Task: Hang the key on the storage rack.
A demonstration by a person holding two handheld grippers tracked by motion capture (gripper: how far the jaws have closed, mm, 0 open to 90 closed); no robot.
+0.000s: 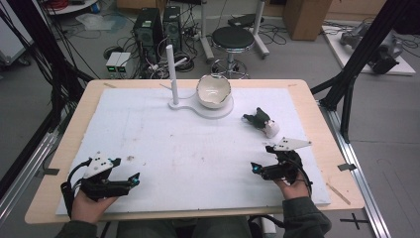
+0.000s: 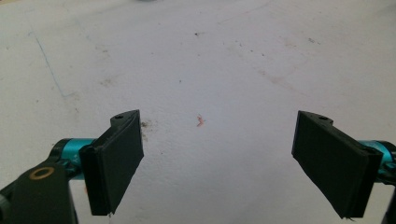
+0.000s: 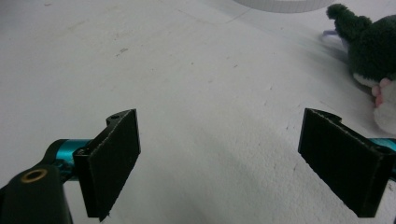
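A small dark green and white plush toy [image 1: 261, 121] lies on the white board [image 1: 188, 148], right of centre. In the right gripper view the plush toy [image 3: 371, 44] sits at the upper right, beyond the right jaw. My right gripper [image 1: 262, 157] rests low over the board just in front of the toy, open with nothing between its jaws; the same open right gripper [image 3: 219, 158] faces bare board. My left gripper [image 1: 126, 171] is near the front left of the board, and the left gripper [image 2: 217, 158] stands open over bare, scuffed board.
A white stand with an upright post [image 1: 171, 74] and a white bowl [image 1: 213, 91] on its base stands at the back centre of the board. The wooden table edge [image 1: 322, 129] frames the board. A stool [image 1: 233, 39] and computer cases stand on the floor behind.
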